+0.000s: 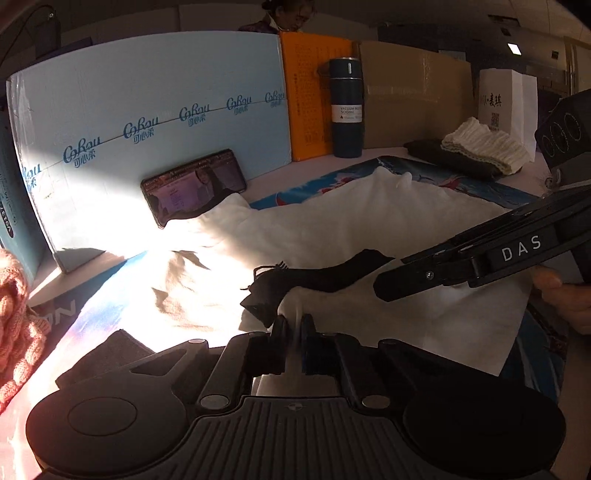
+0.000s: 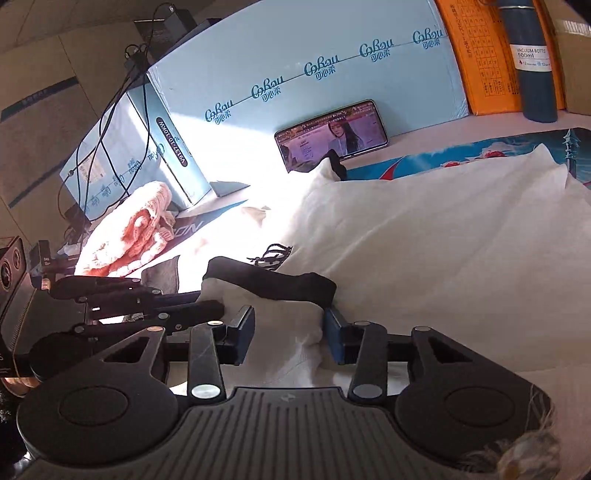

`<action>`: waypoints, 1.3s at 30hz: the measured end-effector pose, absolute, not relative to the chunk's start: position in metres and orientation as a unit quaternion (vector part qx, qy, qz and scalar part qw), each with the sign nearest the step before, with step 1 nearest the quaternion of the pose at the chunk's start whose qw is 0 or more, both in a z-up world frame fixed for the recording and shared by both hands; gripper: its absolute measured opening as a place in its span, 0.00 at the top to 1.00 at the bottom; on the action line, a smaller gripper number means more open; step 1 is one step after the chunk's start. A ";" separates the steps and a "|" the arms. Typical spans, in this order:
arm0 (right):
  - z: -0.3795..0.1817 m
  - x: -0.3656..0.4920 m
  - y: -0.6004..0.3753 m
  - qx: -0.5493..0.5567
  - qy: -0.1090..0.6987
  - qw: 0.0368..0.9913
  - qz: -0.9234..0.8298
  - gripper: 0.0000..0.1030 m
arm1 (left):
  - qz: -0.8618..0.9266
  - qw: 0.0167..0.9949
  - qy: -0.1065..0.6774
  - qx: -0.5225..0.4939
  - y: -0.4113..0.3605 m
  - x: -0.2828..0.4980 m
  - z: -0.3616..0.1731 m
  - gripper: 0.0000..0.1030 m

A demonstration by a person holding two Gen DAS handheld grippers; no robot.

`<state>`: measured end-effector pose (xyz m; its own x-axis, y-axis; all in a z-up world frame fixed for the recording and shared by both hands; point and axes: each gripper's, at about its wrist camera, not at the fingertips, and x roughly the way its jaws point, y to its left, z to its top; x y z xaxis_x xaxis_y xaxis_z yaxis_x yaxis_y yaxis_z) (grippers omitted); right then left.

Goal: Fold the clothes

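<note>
A white garment [image 1: 369, 221] with a black collar trim [image 1: 325, 275] lies spread over a blue printed mat [image 1: 461, 181]. At the bottom of the left wrist view, my left gripper [image 1: 293, 325] is shut on a pinch of white cloth just below the collar. My right gripper [image 1: 384, 286] reaches in from the right, close to the same collar. In the right wrist view, my right gripper [image 2: 288, 328] holds a bunched fold of the white garment [image 2: 443, 240] that fills the gap between its blue pads [image 2: 245, 332], under the black trim [image 2: 280, 284]. The left gripper [image 2: 214, 308] sits just to its left.
A phone [image 1: 194, 184] leans on a light blue box [image 1: 147, 110] at the back. A dark vacuum bottle [image 1: 346, 107], an orange box [image 1: 310, 96] and folded clothes [image 1: 484, 147] stand behind. A pink knit [image 2: 136, 229] lies at the left. A person [image 1: 288, 14] is beyond the boxes.
</note>
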<state>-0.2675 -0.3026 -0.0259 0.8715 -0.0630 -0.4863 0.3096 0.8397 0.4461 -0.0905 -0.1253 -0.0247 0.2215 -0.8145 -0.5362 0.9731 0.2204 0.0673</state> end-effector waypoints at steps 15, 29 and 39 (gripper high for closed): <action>-0.014 -0.405 -0.243 0.265 0.075 0.956 -0.102 0.92 | -0.746 0.663 0.061 -0.028 0.001 -0.164 -0.004 0.97; -0.039 -0.455 -0.198 0.272 0.155 0.949 -0.029 0.81 | -0.781 0.601 0.169 0.030 0.037 -0.185 -0.046 0.97; -0.032 -0.519 -0.269 0.358 0.033 0.865 -0.351 0.28 | -0.712 0.671 0.189 -0.086 0.065 -0.149 -0.040 0.16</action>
<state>-0.5192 -0.2690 -0.0324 0.7517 -0.5829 -0.3086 0.6303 0.4972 0.5963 -0.1491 0.0649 -0.0397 -0.0841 -0.9878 -0.1311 0.9224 -0.0274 -0.3852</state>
